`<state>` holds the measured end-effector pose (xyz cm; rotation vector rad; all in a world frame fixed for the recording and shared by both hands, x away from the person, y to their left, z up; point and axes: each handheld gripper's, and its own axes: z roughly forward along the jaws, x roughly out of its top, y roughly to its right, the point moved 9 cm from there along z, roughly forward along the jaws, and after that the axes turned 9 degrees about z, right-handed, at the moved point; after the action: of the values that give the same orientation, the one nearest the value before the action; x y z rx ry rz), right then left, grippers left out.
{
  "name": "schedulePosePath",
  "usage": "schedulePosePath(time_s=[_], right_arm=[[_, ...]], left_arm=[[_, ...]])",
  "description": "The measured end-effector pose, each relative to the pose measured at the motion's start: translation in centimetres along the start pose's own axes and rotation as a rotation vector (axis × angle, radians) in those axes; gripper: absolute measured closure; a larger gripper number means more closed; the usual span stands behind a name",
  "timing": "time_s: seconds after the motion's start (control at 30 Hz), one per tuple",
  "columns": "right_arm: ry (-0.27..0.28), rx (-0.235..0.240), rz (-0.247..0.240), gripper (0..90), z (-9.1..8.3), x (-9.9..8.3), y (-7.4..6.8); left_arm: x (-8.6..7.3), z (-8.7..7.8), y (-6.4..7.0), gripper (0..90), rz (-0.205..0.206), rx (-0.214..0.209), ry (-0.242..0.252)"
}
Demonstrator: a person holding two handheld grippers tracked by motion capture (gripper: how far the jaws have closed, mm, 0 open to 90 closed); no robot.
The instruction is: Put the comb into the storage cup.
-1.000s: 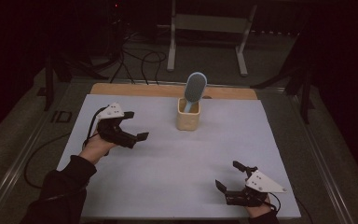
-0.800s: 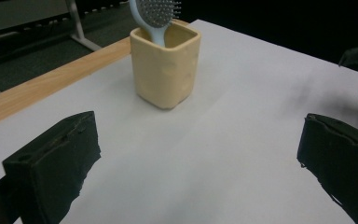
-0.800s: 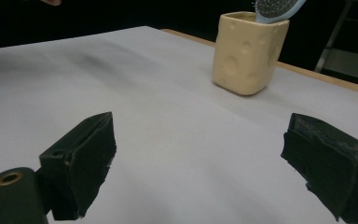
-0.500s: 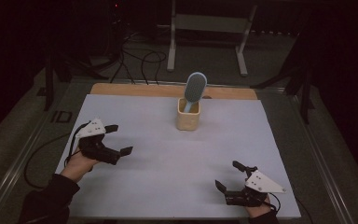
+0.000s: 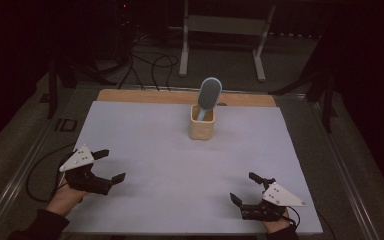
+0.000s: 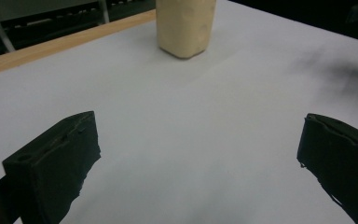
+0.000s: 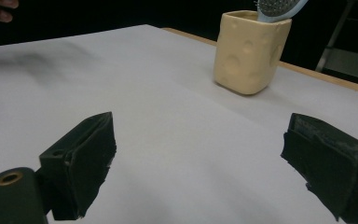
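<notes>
A cream, cheese-patterned cup (image 5: 202, 128) stands upright toward the back middle of the white table sheet (image 5: 180, 165), with a blue hairbrush (image 5: 209, 95) standing in it, bristle head up. My left gripper (image 5: 111, 165) rests low at the front left, open and holding nothing. At the front right my right gripper (image 5: 244, 186) is also open and holds nothing. The cup (image 6: 184, 25) lies far ahead of the left jaws. Ahead and to the right of the right jaws stands the cup (image 7: 251, 51), the brush head (image 7: 279, 8) above it.
A wooden board edge (image 5: 145, 96) runs along the back of the sheet. Beyond the table, cables (image 5: 150, 65) and a metal stand (image 5: 222, 30) are on the dark floor. A metal rail (image 5: 20, 175) borders the table's left side.
My left gripper has drawn back from the middle left of the sheet toward the front left corner, still open. The right gripper has stayed in place.
</notes>
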<state>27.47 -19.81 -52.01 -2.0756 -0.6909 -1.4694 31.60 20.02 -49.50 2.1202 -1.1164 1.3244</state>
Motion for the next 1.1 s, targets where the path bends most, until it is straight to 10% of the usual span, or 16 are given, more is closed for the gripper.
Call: schedulePosePath(time_s=[0.63,1.1], right_arm=[[-0.007,-0.003,-0.002,8.8,0.1,-0.1,0.1],[-0.009,0.003,-0.002,8.8,0.1,-0.2,0.0]], left_arm=[[-4.7,-0.4,1.8,0.0,-0.053,0.026,0.003],[-6.9,-0.4,1.5,0.0,-0.063,0.121,-0.024]])
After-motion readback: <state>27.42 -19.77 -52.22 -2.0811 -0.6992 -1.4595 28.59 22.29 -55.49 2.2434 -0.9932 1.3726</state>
